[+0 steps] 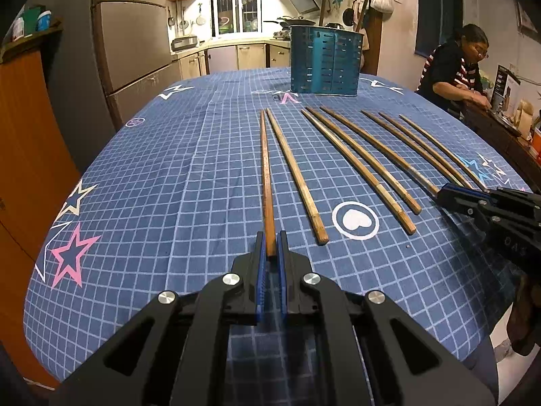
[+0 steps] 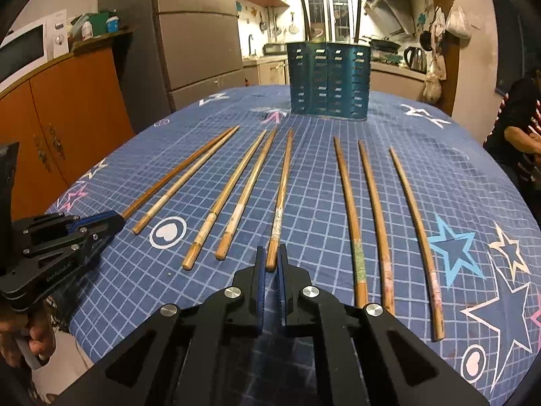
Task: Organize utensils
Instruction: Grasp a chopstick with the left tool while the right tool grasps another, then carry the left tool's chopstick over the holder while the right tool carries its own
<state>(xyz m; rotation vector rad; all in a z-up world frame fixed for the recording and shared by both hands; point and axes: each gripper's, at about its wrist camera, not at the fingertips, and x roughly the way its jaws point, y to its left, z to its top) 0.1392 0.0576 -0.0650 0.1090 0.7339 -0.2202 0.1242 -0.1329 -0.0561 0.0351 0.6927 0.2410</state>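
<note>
8 chopsticks [image 2: 351,223] lie in row on table [image 1: 152,169]; 2 stand in far holder [image 2: 328,81]. Left gripper [image 1: 270,247] pinches leftmost chopstick [image 1: 265,169]; right gripper [image 2: 270,264] clamps middle chopstick [image 2: 282,199]. Early stage.

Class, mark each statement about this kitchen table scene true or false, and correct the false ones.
1. Eight chopsticks lie on the tablecloth. True.
2. The blue holder lies on its side. False: it stands upright at the far end of the table.
3. The left gripper and the right gripper each have their jaws closed on the near end of a chopstick. True.
4. Both grippers hold the same chopstick. False: the left holds the leftmost chopstick, the right the fifth chopstick from the left.
5. The tablecloth is plain red. False: it is blue with a white grid, stars and hearts.
</note>
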